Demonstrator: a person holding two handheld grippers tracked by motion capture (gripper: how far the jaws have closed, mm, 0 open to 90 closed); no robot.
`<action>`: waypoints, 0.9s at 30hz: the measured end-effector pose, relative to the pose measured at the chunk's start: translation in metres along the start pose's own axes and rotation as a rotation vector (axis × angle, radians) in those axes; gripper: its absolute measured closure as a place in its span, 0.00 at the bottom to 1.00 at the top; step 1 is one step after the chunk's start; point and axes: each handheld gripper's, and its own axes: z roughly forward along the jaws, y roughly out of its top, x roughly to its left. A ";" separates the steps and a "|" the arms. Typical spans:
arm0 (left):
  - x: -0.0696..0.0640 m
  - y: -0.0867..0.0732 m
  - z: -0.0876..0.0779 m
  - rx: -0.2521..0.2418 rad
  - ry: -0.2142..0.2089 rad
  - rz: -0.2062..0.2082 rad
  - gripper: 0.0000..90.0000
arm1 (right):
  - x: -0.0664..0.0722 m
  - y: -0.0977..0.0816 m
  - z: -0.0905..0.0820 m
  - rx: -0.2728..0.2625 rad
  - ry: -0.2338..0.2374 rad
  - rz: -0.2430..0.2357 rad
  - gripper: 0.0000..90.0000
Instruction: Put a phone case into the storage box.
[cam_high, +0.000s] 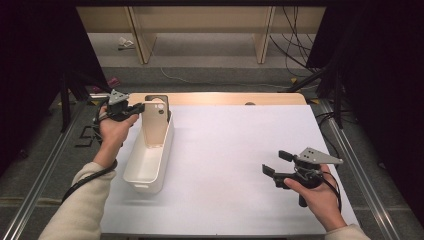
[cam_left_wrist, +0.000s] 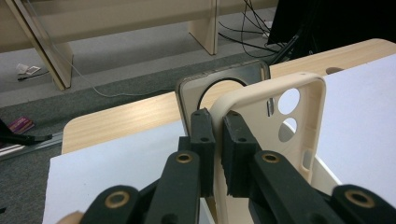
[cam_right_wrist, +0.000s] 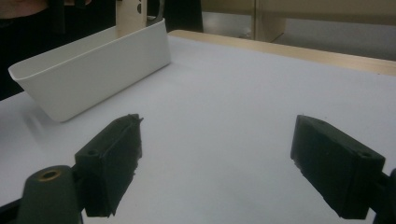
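Left gripper (cam_left_wrist: 215, 122): jaws clamped on edge of beige phone case (cam_left_wrist: 275, 116), held upright at far end of white bin (cam_high: 148, 162).
Second case (cam_left_wrist: 219, 86): just behind it.
Right gripper (cam_high: 280, 163): jaws wide, nothing between them, over white mat (cam_high: 235, 150), well apart from bin.

- The table (cam_high: 250, 150) carries a white sheet; its pale wood shows as a strip along the far edge.
- Metal rails (cam_high: 360, 165) run beside its left and right edges.
- On the grey floor beyond the far edge stand light wooden panels (cam_high: 140, 35).
- Black cables (cam_high: 295, 50) trail past the far right corner.
- Crumpled paper (cam_high: 126, 44) lies by the left panel.
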 end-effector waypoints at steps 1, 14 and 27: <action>0.000 0.000 0.000 0.000 0.001 -0.001 0.93 | 0.000 0.000 0.000 0.000 0.000 0.000 0.19; 0.003 0.000 0.007 0.002 0.008 -0.013 0.93 | 0.000 0.000 0.000 0.000 0.000 0.000 0.19; 0.004 0.000 0.013 0.000 0.023 -0.009 0.91 | 0.000 0.000 0.000 0.000 0.001 -0.001 0.19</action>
